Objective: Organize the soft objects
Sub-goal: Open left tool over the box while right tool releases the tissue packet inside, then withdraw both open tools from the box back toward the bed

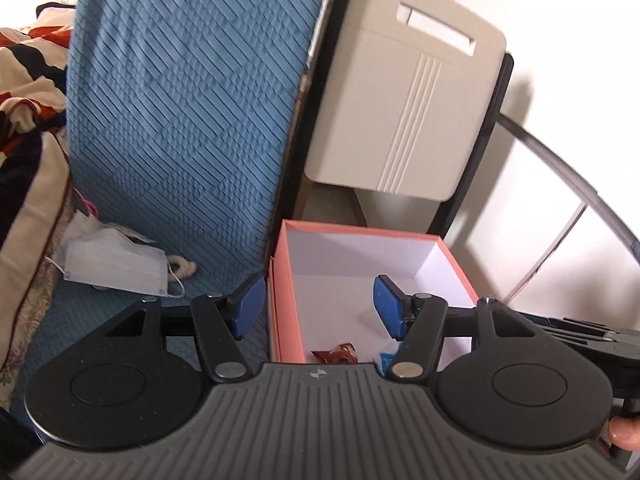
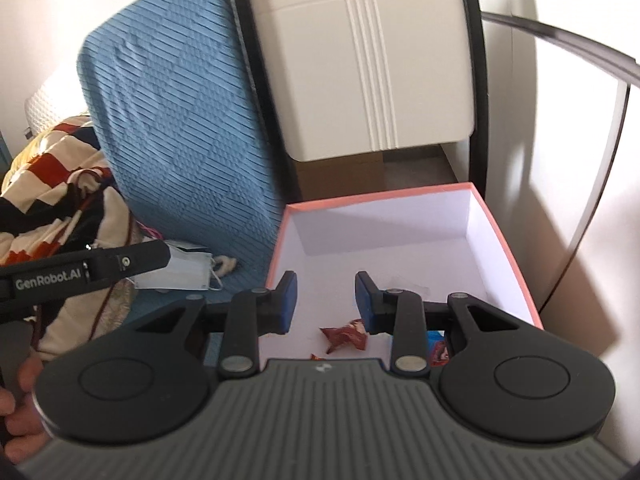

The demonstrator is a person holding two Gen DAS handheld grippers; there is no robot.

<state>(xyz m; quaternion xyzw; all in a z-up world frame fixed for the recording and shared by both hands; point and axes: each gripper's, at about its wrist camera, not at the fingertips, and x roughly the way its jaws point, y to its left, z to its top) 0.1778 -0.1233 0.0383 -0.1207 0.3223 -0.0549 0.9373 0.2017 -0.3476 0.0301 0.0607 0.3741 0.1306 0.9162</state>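
Largest in view is the blue quilted cushion (image 1: 188, 92), standing upright against the wall end of a bed covered in the same blue fabric, with a beige headboard panel (image 1: 404, 92) just beside it. A striped blanket (image 2: 60, 184) lies bunched at the far left. Next in size is the pink box (image 1: 460, 268), open-topped with a white interior, set beside the foot of the cushion. On its floor lie a red wrapper (image 2: 346, 334) and, near it, small blue and red packets only partly visible behind the gripper linkages. Outside the box, on the blue cover at the base of the cushion, rests a pale blue face mask (image 1: 116, 268), with a small cream knotted cord (image 1: 184, 270) just beside it. The left gripper (image 1: 316, 306) hangs above the near left wall of the box, its blue pads well apart and nothing between them. The right gripper (image 2: 326, 302) hangs over the box interior, its pads moderately apart and likewise empty. Judged from this arrangement, the task is partly done: a few small items are already in the box, while the face mask and the cord, and possibly the blanket, remain to be gathered.
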